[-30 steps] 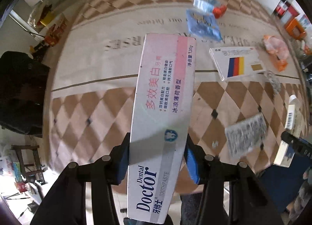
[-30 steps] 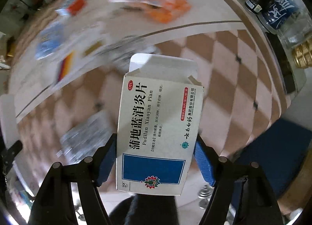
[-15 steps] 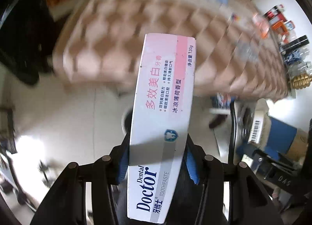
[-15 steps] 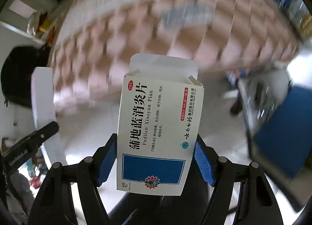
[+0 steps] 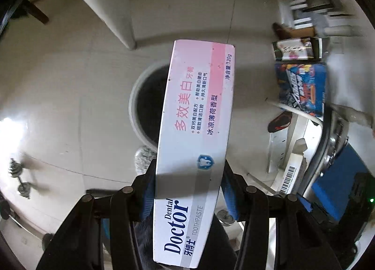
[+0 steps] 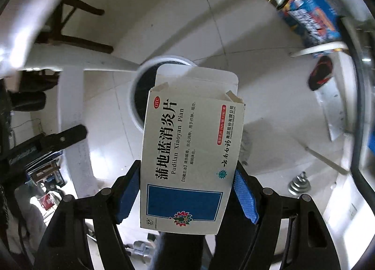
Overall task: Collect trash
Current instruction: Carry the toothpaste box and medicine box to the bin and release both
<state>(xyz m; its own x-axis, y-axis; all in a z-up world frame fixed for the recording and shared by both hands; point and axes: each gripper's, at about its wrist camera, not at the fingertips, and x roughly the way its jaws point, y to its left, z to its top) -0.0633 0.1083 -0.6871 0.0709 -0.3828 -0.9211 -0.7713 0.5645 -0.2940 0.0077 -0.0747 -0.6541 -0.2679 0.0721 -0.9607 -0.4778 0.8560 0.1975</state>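
Observation:
In the left wrist view a long pink and white toothpaste box (image 5: 196,129) stands between the blue pads of my left gripper (image 5: 189,176). The jaws are opening, and the pads still touch the box's sides. Below it a round white trash bin (image 5: 134,108) with a dark inside stands on the floor. In the right wrist view my right gripper (image 6: 187,188) is shut on a white and blue medicine box (image 6: 189,153) with its top flap open. This box hangs over the same bin (image 6: 133,96).
Pale tiled floor all around. A blue printed carton (image 5: 302,87) and a black and red shoe (image 5: 280,121) lie to the right. A white table leg (image 6: 70,106) and dark stool legs (image 6: 77,24) stand left of the bin. Small dumbbells (image 5: 21,176) lie at the left.
Both grippers swung off the patterned tabletop and dropped toward the floor. They now point down over the bin, each with its box still between its pads.

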